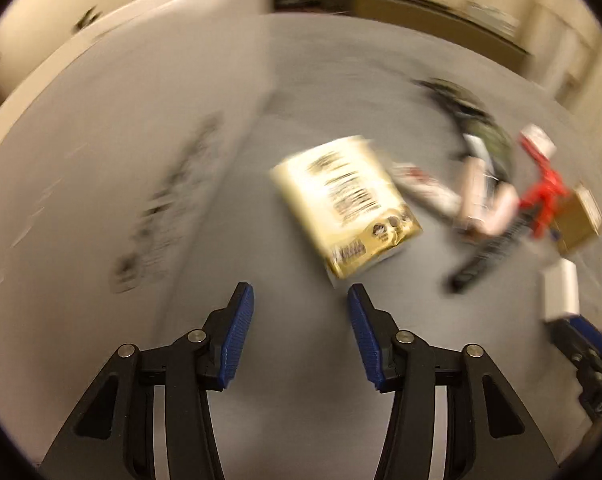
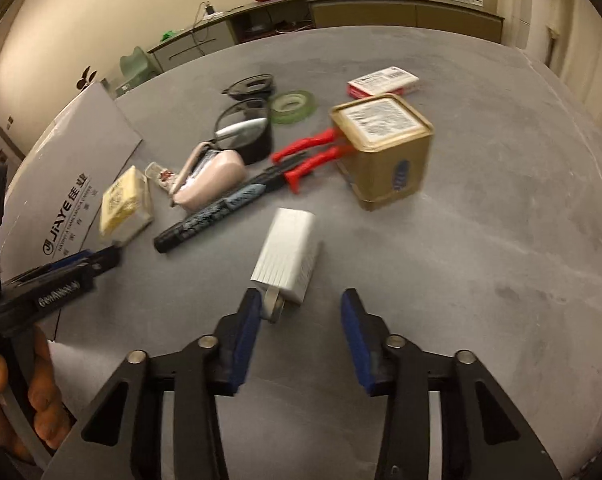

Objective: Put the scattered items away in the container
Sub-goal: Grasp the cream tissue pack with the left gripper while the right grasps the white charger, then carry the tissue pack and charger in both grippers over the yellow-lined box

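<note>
A grey desk (image 2: 481, 240) carries a gold tin (image 2: 385, 152). Red-handled pliers (image 2: 309, 152) touch its left side; a white charger (image 2: 289, 252) lies nearer, a black marker (image 2: 217, 212) and yellow packet (image 2: 125, 200) farther left, green tape (image 2: 293, 106) beyond.

L gripper (image 1: 300, 300) open, yellow packet (image 1: 343, 204) ahead, blurred

Both the left gripper (image 1: 301, 292) and right gripper (image 2: 300, 299) have black linkage arms with silver pivot screws. Fingers (image 2: 245, 336) carry ribbed blue pads. White lettering marks the left unit's black body.
</note>
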A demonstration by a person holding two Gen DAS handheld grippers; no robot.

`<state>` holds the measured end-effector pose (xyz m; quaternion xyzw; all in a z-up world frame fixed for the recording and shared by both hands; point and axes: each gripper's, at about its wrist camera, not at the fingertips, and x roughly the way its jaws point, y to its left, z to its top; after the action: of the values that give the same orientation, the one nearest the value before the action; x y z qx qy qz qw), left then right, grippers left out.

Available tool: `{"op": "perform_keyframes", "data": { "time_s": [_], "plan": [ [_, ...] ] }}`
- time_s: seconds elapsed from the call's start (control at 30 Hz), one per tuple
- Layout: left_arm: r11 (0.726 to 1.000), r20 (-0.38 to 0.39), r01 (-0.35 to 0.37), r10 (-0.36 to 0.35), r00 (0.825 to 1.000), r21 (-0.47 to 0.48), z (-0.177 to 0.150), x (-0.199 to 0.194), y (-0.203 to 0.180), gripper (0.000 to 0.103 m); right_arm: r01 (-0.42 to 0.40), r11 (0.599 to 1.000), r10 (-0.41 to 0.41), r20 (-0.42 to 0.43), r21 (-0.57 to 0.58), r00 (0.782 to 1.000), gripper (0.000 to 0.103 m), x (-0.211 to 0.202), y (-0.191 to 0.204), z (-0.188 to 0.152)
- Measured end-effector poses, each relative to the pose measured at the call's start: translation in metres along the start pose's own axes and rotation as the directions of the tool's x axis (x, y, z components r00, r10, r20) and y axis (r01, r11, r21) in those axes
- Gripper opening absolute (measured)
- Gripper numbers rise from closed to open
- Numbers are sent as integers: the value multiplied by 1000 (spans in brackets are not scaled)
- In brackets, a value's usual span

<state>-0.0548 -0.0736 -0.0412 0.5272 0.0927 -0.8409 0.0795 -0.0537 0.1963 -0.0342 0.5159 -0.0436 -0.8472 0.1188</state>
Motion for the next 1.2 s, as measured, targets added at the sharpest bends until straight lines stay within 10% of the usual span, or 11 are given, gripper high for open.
{"op": "perform_keyframes", "data": {
  "time_s": [0.3,0.87,1.0,1.2],
  "plan": [
    [993,85,-5,-5,996,117,28,-18,-16,53,-61,998,61,37,8,997,62,-10,-1,4],
    [989,1,63,-63,998,131,54,28,-18,57,-16,1000,17,46,-27,999,63,12,9,16],
    [984,14,26,-29,999,177,54,34,-30,56,6,1000,-5,50,-26,999,23,13,7,17],
    [983,75,50,-64,995,174,41,9,-32,54,-61,997,59,66,41,996,23,2,-7,17]
  ]
}}
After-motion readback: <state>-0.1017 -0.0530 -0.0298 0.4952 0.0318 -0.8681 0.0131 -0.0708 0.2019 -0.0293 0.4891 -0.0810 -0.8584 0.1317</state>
